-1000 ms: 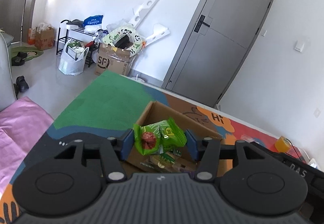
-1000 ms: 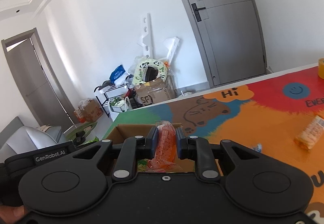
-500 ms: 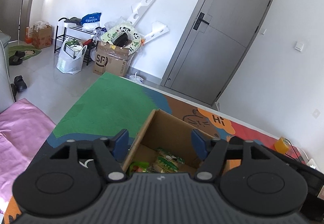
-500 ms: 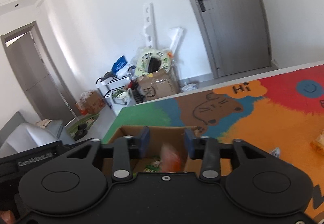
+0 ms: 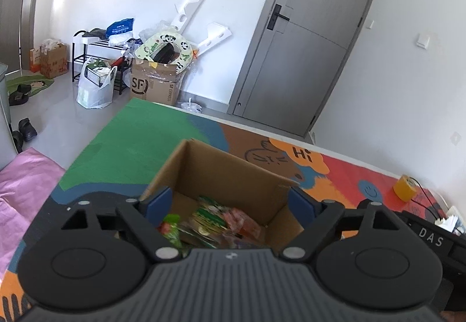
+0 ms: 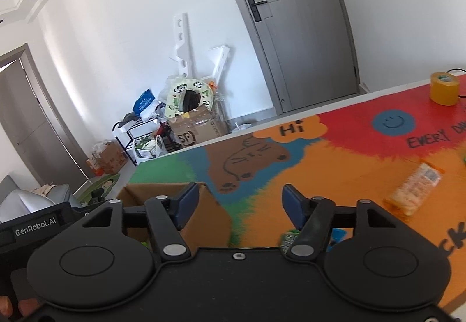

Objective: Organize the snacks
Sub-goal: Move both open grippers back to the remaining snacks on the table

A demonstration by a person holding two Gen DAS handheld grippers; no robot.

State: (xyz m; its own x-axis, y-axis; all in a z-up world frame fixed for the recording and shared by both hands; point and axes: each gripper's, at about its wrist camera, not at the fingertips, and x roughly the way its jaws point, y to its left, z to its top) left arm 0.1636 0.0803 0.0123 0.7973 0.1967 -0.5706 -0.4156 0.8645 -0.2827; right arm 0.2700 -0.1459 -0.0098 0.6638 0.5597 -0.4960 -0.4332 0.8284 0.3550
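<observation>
Both grippers gaping, empty — orange crinkly snack packet (image 6: 415, 189) on counter looks light, slippery; pinch mid-body, gently — contents crush

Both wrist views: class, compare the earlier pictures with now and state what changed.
The left gripper released its green snack packet and the right gripper its orange one; both now lie in the cardboard box. The right gripper swung right. The box and the snack bar stayed put.

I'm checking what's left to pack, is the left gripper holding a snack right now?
No, the left gripper is open with nothing between its fingers, and the snack packets lie inside the cardboard box below.
</observation>
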